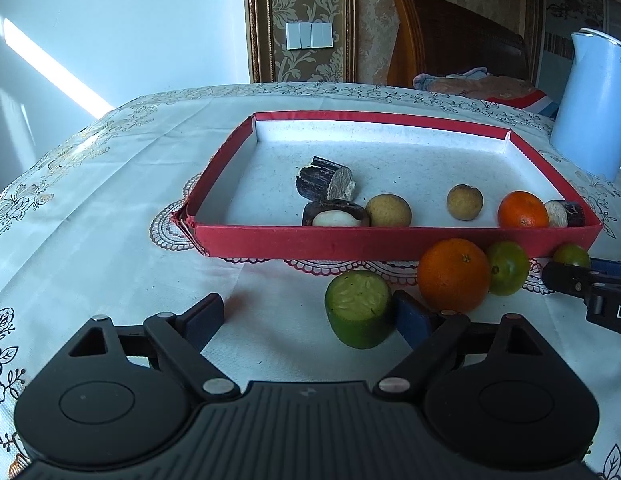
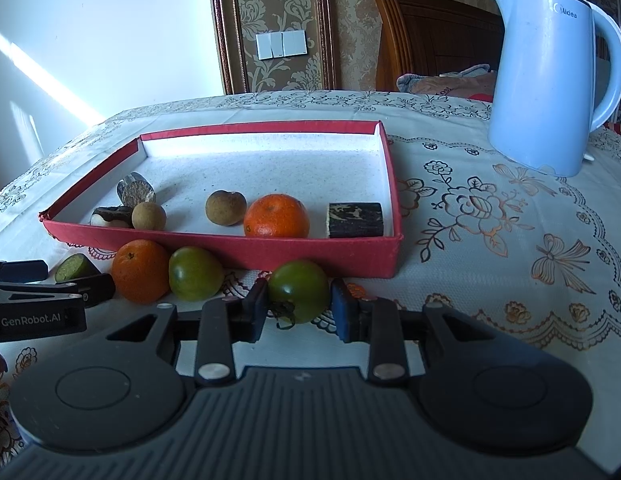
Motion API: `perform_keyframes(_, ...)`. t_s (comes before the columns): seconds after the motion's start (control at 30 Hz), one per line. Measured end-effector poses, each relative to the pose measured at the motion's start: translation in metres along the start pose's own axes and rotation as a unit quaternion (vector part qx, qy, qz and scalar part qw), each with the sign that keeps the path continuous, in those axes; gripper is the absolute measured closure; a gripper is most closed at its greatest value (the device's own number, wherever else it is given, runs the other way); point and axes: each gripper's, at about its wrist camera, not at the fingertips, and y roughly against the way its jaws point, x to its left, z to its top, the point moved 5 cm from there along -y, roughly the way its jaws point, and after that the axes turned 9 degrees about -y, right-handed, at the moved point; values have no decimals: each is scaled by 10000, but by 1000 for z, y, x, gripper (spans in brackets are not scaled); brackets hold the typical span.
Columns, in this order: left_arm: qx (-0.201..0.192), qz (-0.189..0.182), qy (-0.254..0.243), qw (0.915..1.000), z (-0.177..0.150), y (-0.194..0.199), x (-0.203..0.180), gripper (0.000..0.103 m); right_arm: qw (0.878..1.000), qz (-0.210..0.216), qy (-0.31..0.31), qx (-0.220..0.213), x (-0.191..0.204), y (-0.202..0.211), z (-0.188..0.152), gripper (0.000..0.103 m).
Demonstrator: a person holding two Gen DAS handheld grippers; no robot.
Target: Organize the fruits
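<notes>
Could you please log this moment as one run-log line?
left gripper: open beside cucumber piece | right gripper: shut on green tomato

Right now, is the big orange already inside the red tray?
No, the big orange sits on the tablecloth just outside the red tray's front wall, beside a green tomato.

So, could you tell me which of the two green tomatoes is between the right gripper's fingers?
The green tomato nearest the tray's right corner, gripped by the right gripper; the other lies free beside the orange.
</notes>
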Motion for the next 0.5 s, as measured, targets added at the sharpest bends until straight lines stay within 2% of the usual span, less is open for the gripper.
perform_keyframes(0.17, 55, 21, 32, 10000, 0, -1, 2, 7, 10000, -22, 35, 4, 0, 0, 0, 74)
perform_keyframes(0.5, -36, -19, -15, 10000, -1, 0, 2, 9, 10000, -28, 54, -9, 1, 1, 0, 74)
